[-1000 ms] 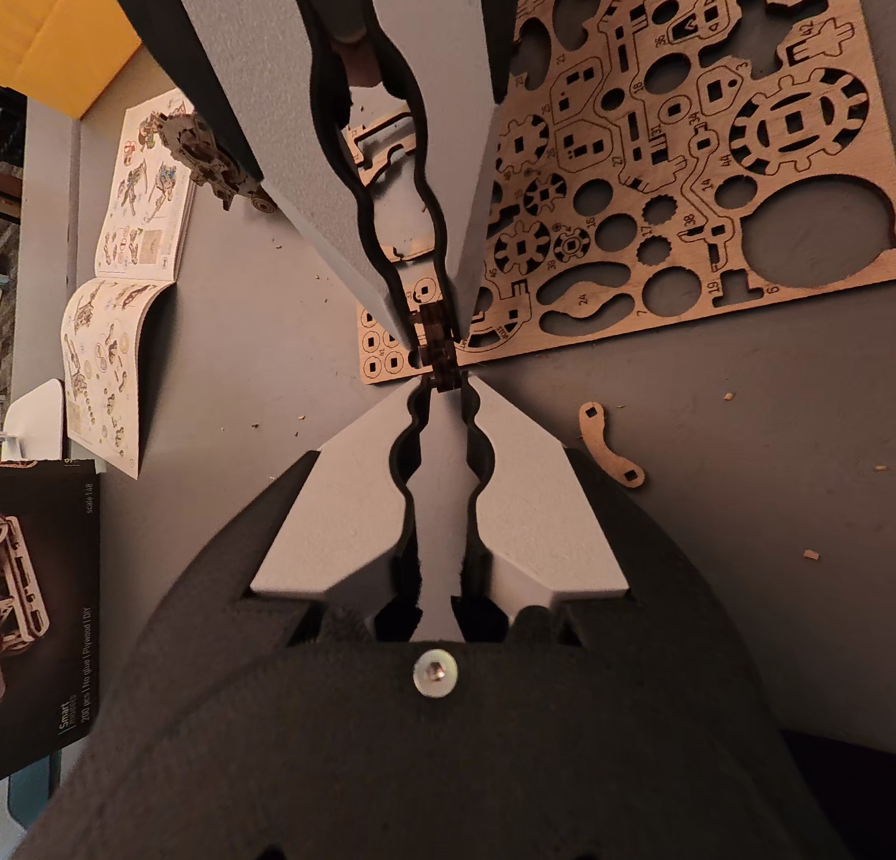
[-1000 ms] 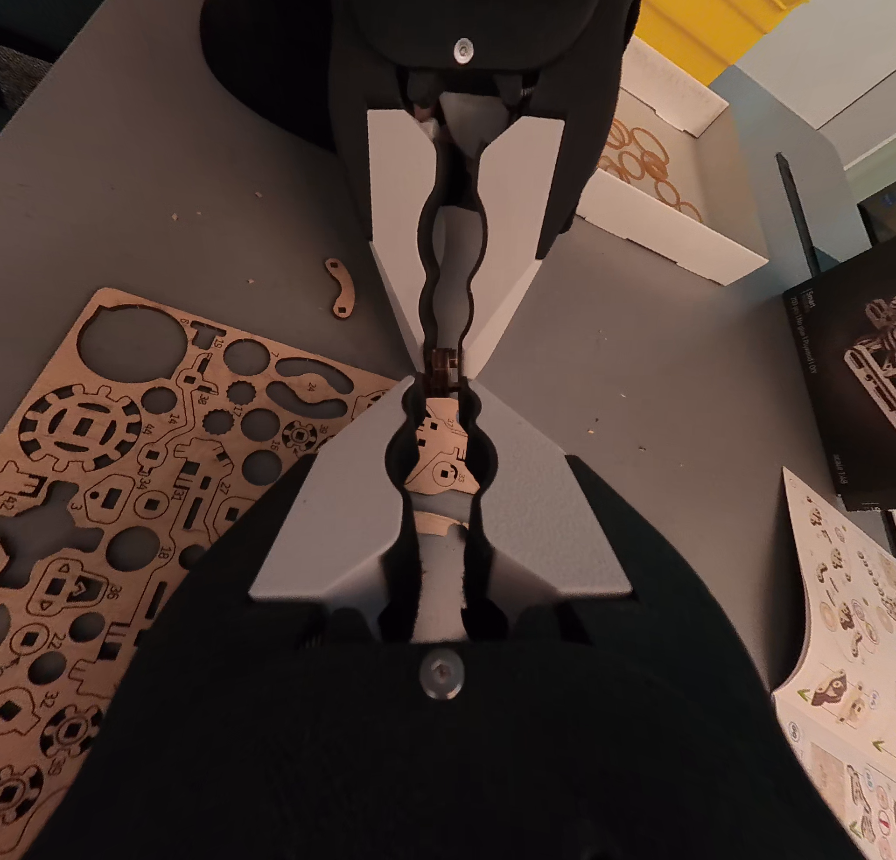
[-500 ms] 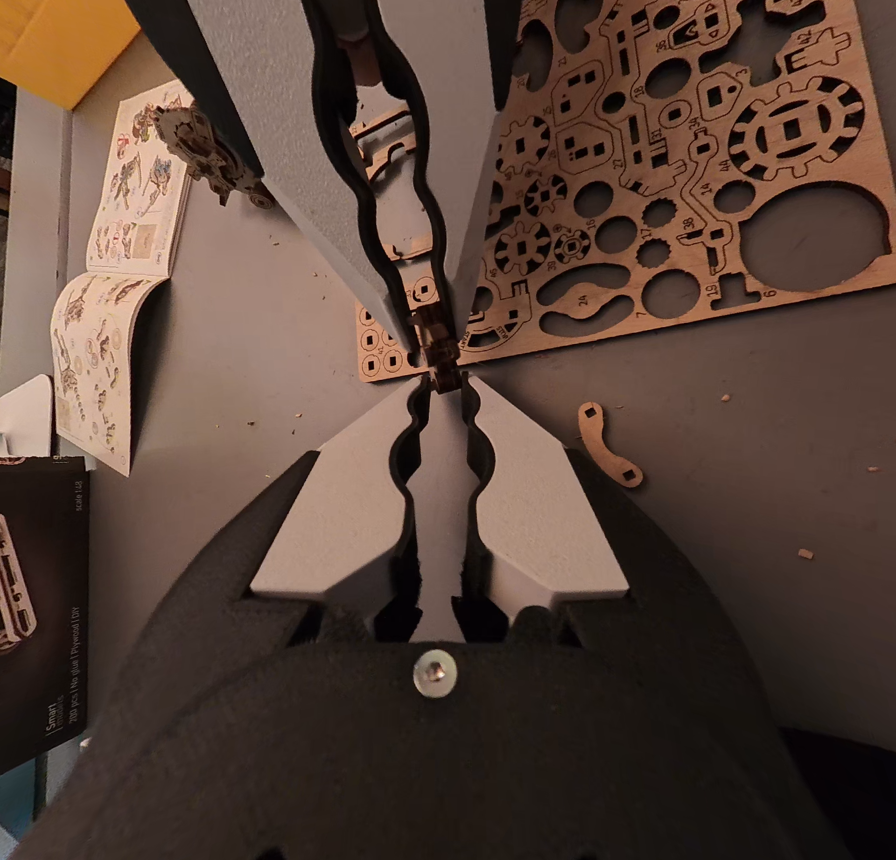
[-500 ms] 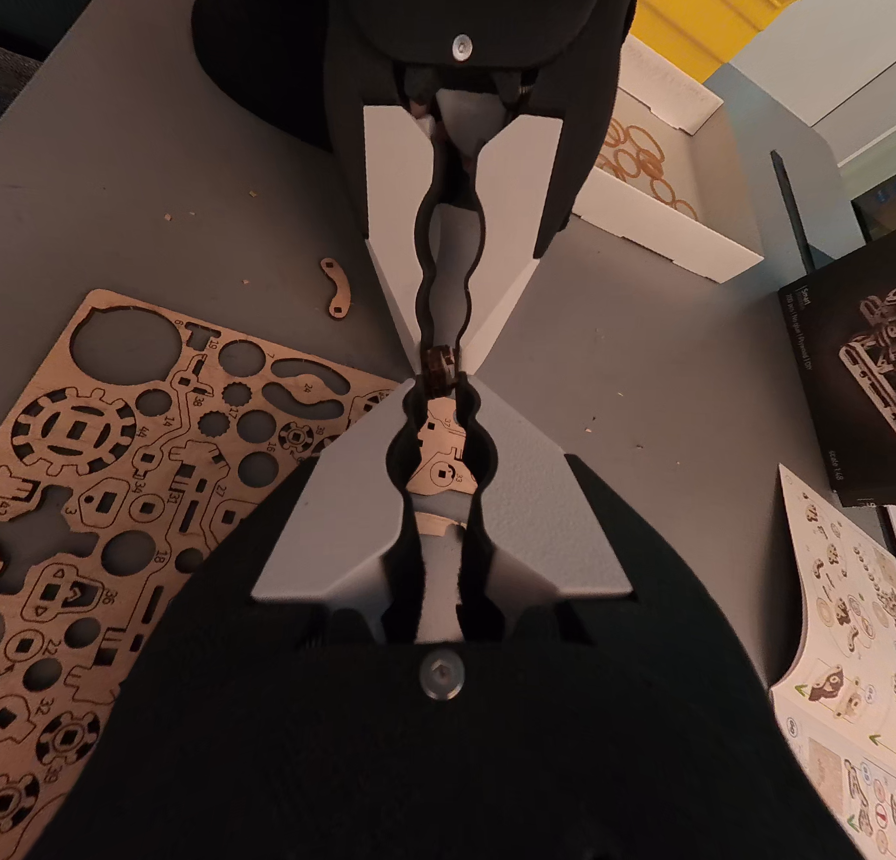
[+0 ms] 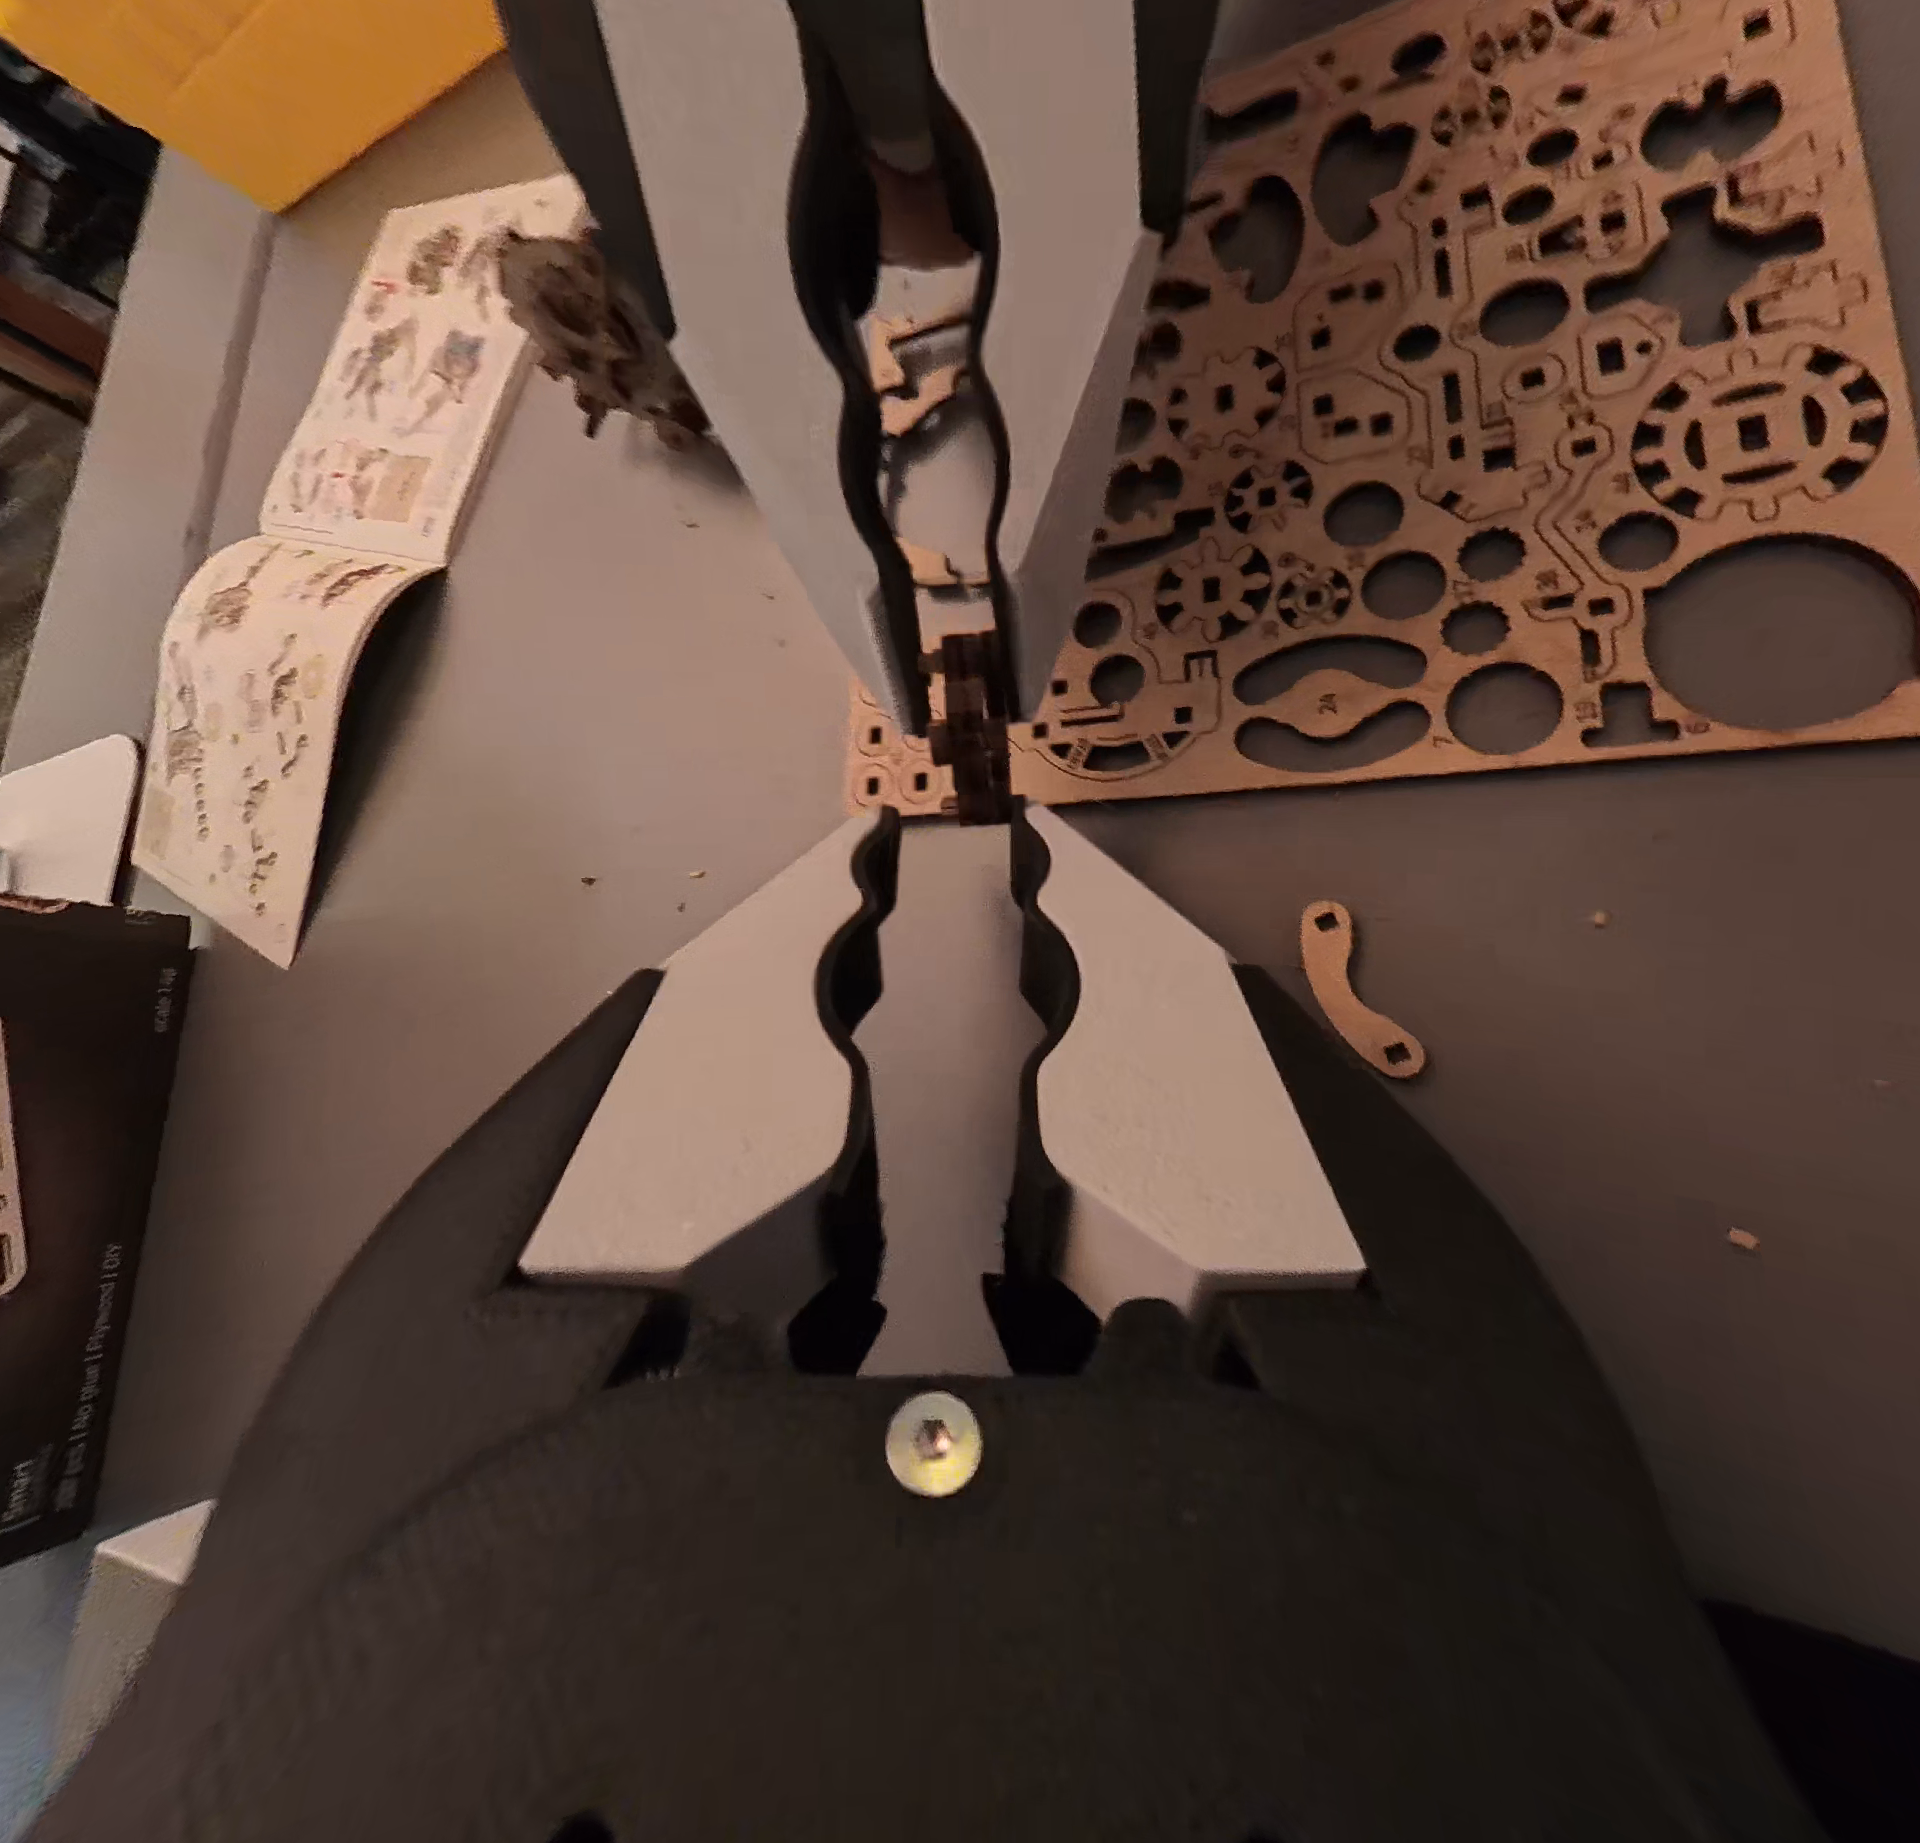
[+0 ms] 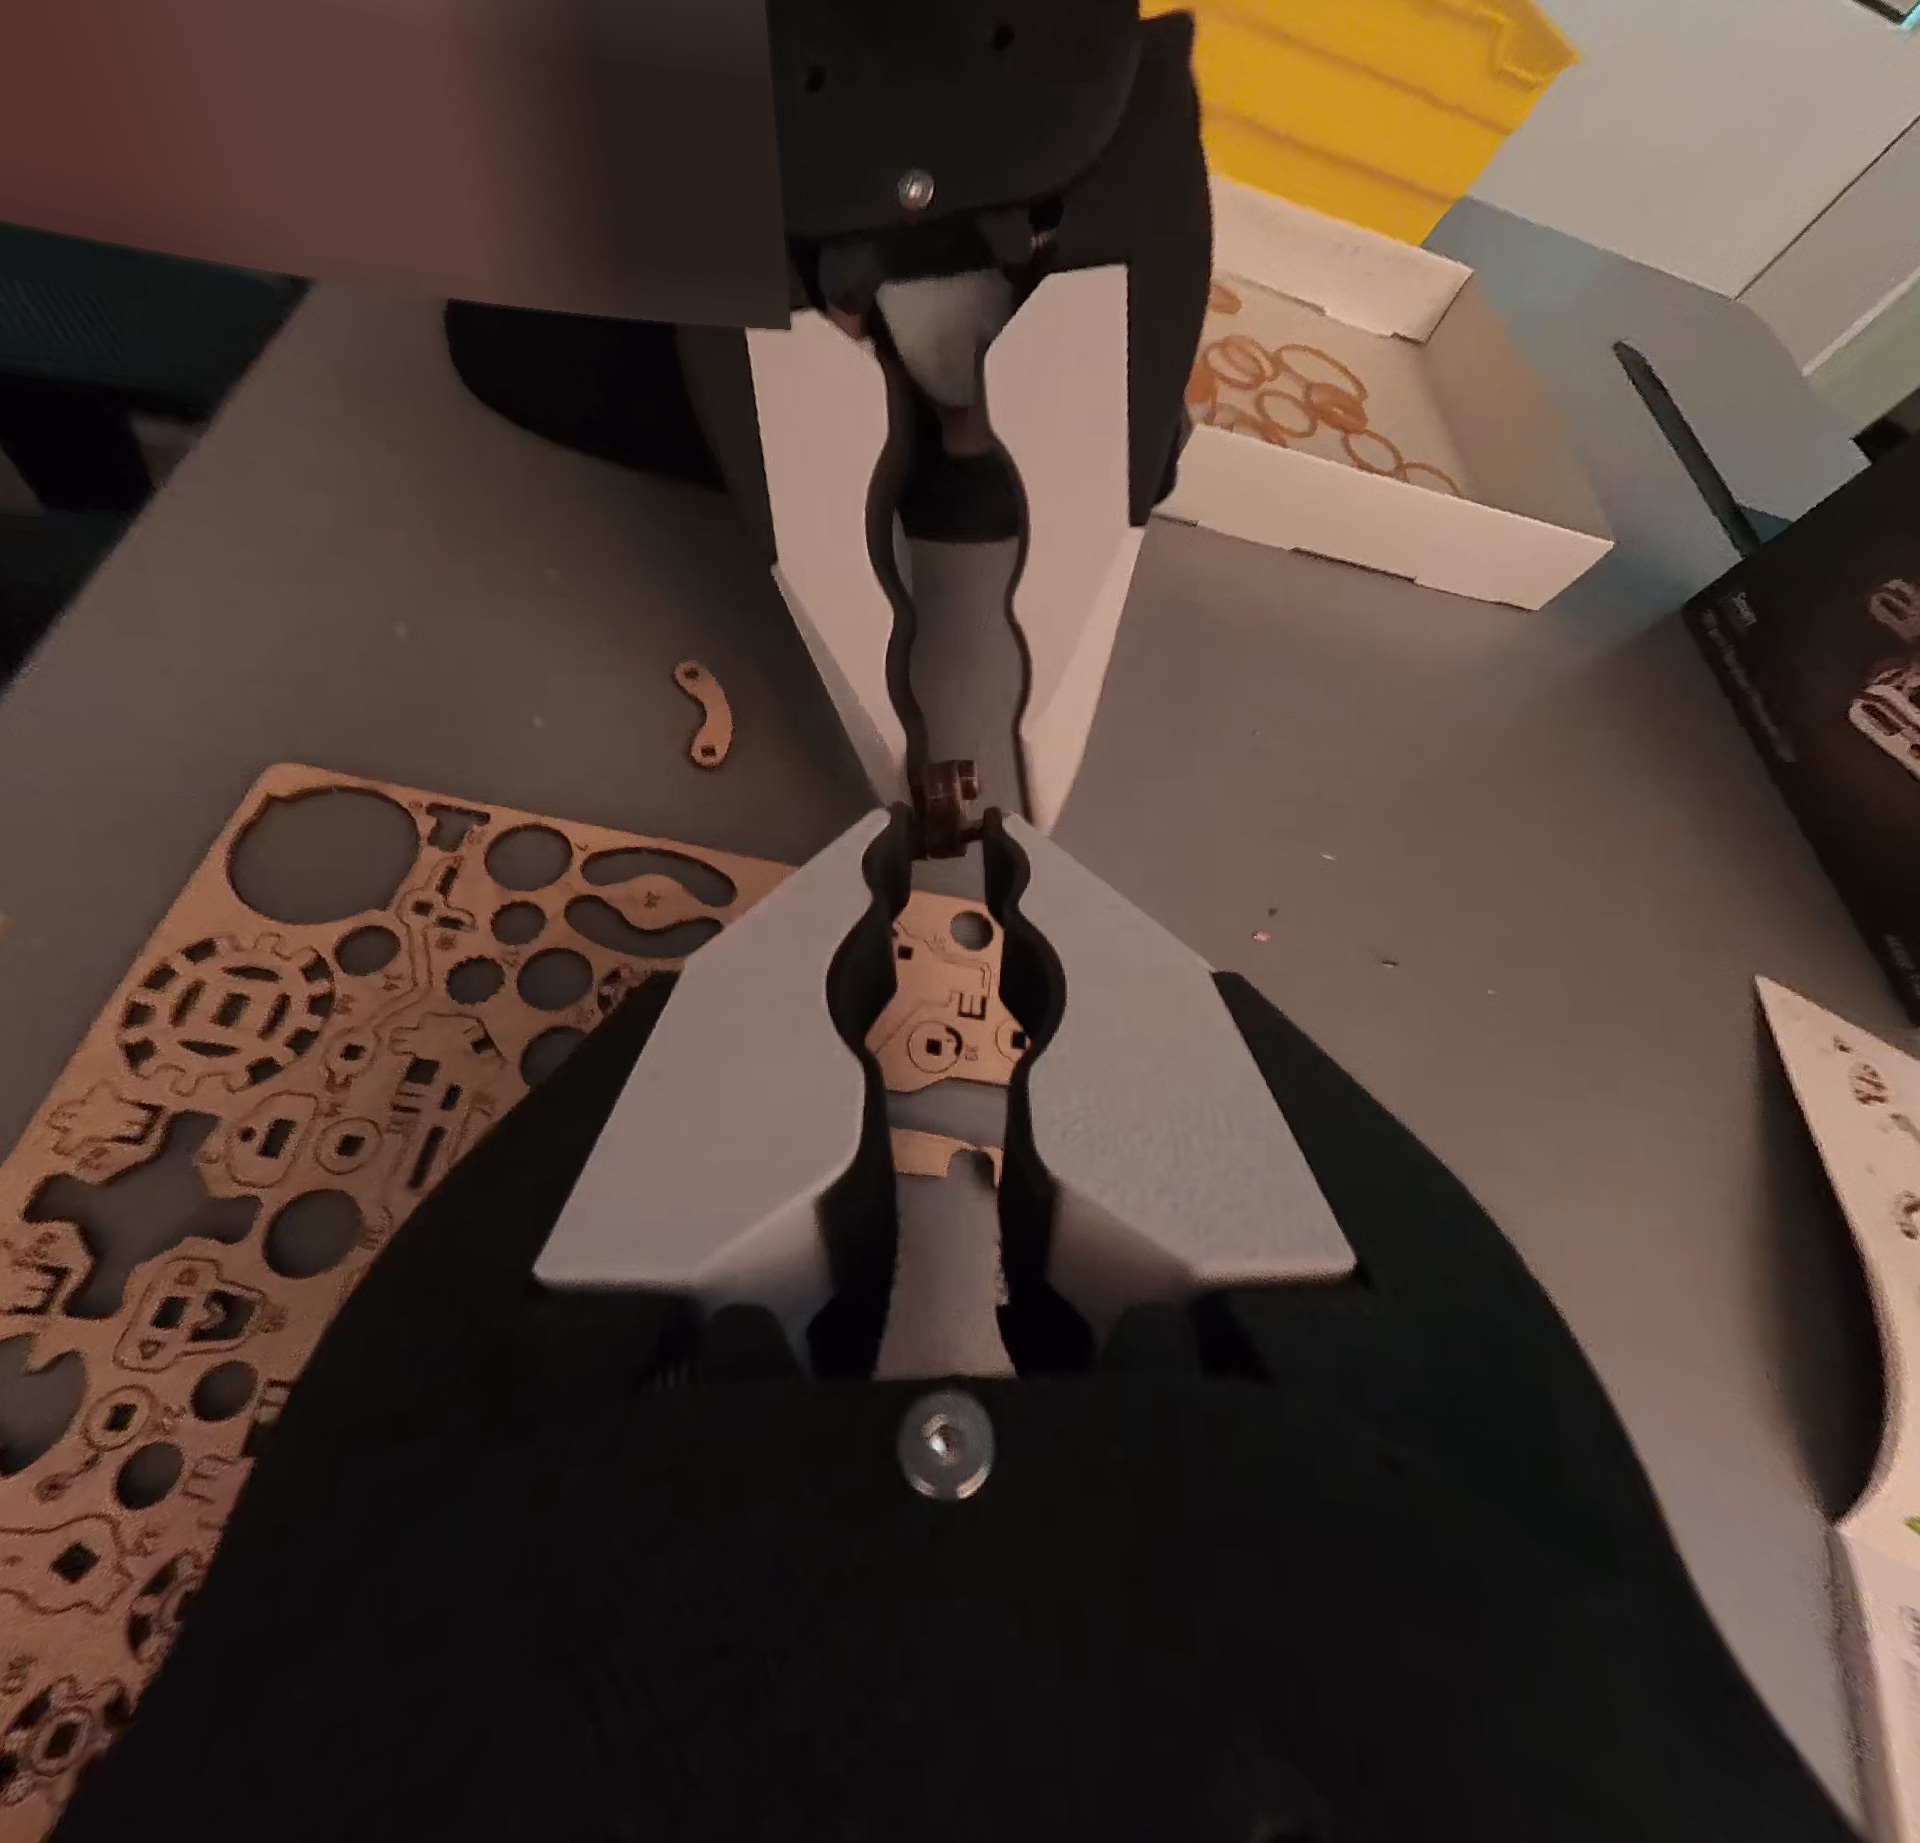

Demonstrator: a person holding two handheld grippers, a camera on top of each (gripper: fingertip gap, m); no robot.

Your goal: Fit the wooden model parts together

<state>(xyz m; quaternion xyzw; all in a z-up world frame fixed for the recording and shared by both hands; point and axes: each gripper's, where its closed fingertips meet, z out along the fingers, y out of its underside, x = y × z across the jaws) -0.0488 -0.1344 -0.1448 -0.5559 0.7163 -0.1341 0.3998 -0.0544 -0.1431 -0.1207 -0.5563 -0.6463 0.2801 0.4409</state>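
Above the grey worktop (image 5: pixel 1455 962), between the two pairs of tongs set tip to tip, a small dark stack of wooden model parts (image 5: pixel 971 728) is being held in the air. The right tongs (image 6: pixel 940 843) are being kept clamped on one end of the stack, as shown from the far side in the left wrist view (image 5: pixel 961 692). The left tongs (image 5: pixel 948 822) are seen with a narrow gap between the tips, their edge just touching the lower end of the stack. In the right wrist view the left tongs (image 6: pixel 951 780) appear to be closed around the upper end of the parts (image 6: pixel 943 806), yet whether they are truly pinching cannot be told.

The parts are being judged as very light, thin, stiff plywood with notched edges: easily snapped across the slots and easily twisted out of line, though not slippery against the dark padded pads. Hold is best taken on the flat faces, close to the joint, so that pressing force is being passed straight along the stack and not sideways.

Below, the punched plywood sheet (image 5: pixel 1558 443) is lying flat on the worktop, with a loose curved link piece (image 5: pixel 1356 993) beside it. An open instruction booklet (image 5: pixel 312 567) and a partly built wooden assembly (image 5: pixel 592 339) are lying to one side, well apart from the work.
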